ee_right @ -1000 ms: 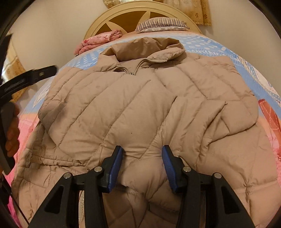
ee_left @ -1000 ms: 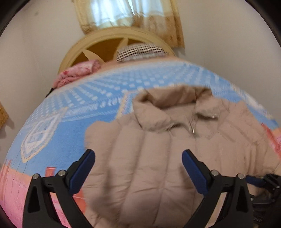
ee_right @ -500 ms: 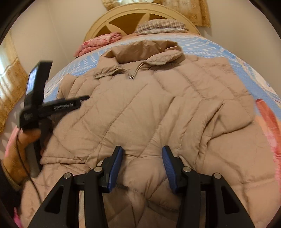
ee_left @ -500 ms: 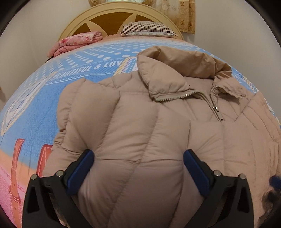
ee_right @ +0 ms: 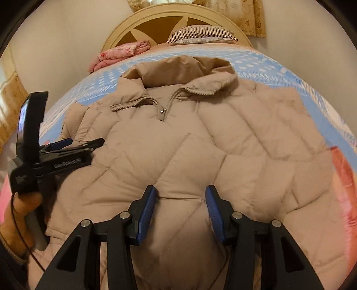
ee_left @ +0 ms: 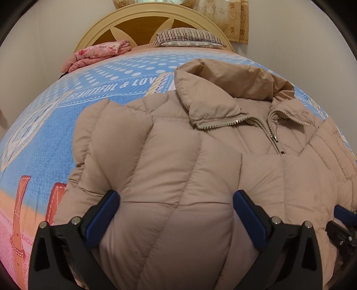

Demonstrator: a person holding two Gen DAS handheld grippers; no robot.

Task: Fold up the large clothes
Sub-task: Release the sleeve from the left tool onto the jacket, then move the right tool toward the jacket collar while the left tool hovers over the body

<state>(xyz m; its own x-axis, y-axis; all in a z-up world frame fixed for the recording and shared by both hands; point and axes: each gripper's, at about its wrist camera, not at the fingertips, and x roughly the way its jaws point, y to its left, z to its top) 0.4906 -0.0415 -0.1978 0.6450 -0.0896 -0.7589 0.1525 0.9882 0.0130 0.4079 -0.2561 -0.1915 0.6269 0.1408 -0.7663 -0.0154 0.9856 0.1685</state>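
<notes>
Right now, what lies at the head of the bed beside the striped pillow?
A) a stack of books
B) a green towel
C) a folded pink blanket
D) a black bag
C: a folded pink blanket lies left of the striped pillow, against the headboard.

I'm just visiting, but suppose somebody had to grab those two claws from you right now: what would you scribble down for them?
Left claw: jaws wide apart, resting over the puffy sleeve side of the beige down jacket; not pinching it.
Right claw: jaws partly apart over the jacket's lower front; whether it grips the fabric is unclear.
Jacket lies front up on the blue bedspread, collar toward the headboard, zipper partly open at the top.
Done: jacket spread out.
Left: probably sleeves in, then fold the body.
</notes>
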